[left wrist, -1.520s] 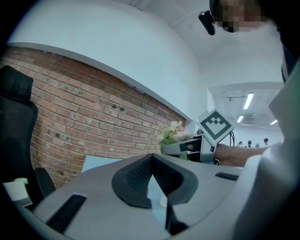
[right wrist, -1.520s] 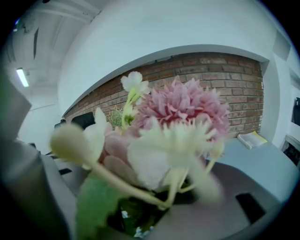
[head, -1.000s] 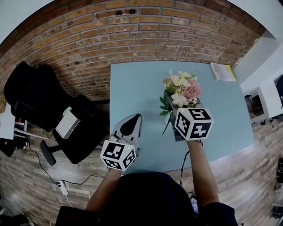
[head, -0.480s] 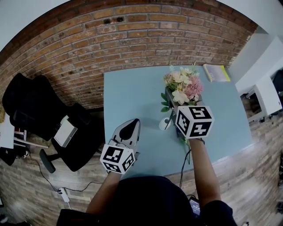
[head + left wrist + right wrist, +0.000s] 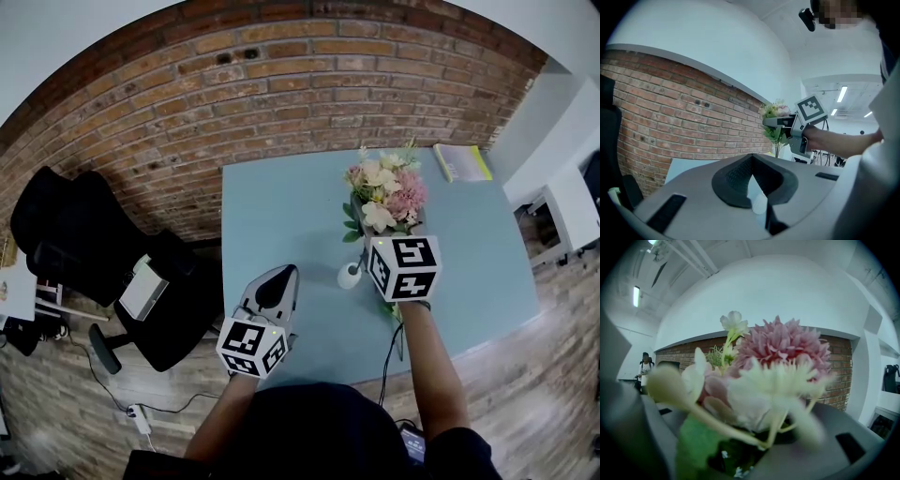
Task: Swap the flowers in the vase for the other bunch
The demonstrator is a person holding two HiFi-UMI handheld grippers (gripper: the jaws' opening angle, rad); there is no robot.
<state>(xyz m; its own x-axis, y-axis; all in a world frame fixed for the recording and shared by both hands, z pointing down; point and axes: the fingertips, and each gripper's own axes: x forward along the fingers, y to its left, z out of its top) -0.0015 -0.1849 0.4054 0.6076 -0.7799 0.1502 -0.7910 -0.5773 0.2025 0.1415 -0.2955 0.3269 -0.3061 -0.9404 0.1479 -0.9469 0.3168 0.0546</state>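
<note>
A bunch of pink and cream flowers point(image 5: 384, 190) hangs over the light blue table point(image 5: 281, 206), and my right gripper point(image 5: 389, 232) is shut on its stems. The blooms point(image 5: 773, 362) fill the right gripper view. Just left of that gripper a small white vase point(image 5: 349, 275) stands on the table. A thin stem reaches down toward its mouth, and I cannot tell whether it is still inside. In the left gripper view the bunch point(image 5: 774, 115) and right gripper point(image 5: 780, 123) show ahead to the right. Near the table's front edge my left gripper point(image 5: 281, 272) is shut and holds nothing.
A yellow-edged book point(image 5: 466, 162) lies at the table's far right corner. A brick wall point(image 5: 281, 84) runs behind the table. A black office chair point(image 5: 103, 234) stands to the left, and white furniture point(image 5: 572, 211) to the right.
The right gripper has risen with the flowers, so the white vase, hidden under the bunch a second ago, now shows beside it. The left gripper has shifted a little.
</note>
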